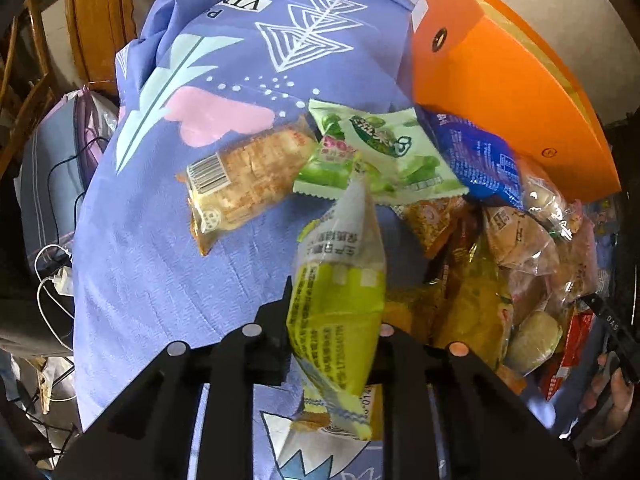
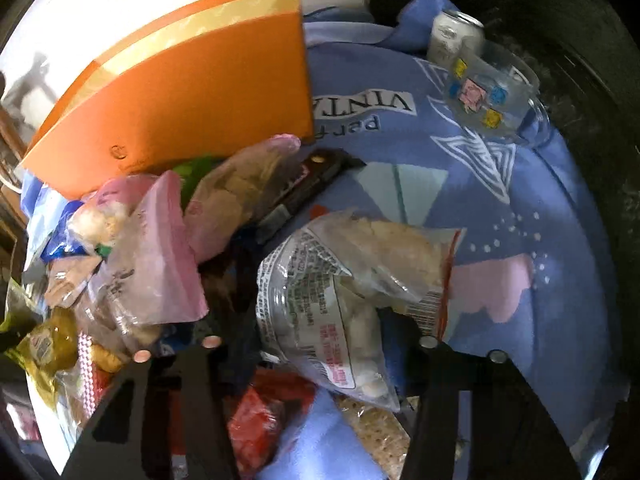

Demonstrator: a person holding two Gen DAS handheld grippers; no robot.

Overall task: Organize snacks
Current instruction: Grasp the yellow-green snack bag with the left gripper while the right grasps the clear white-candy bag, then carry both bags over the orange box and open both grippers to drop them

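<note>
Yellow-green packet [image 1: 336, 300] gripped by left fingers [image 1: 296, 336]; one clear packet [image 2: 340, 292] between right fingers [image 2: 432, 344] (grip unclear), one orange box [image 1: 500, 92]

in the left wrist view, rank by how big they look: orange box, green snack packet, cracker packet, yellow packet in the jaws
1. orange box
2. yellow packet, though it is nearest the camera, so unsure
3. cracker packet and green snack packet look alike

Left gripper [image 1: 334, 316]: pointing steeply down, jaws clamped on a yellow-green packet [image 1: 338, 288].
Right gripper [image 2: 320, 344]: pointing steeply down, jaws partway apart, clear packet [image 2: 352, 288] between them.
</note>
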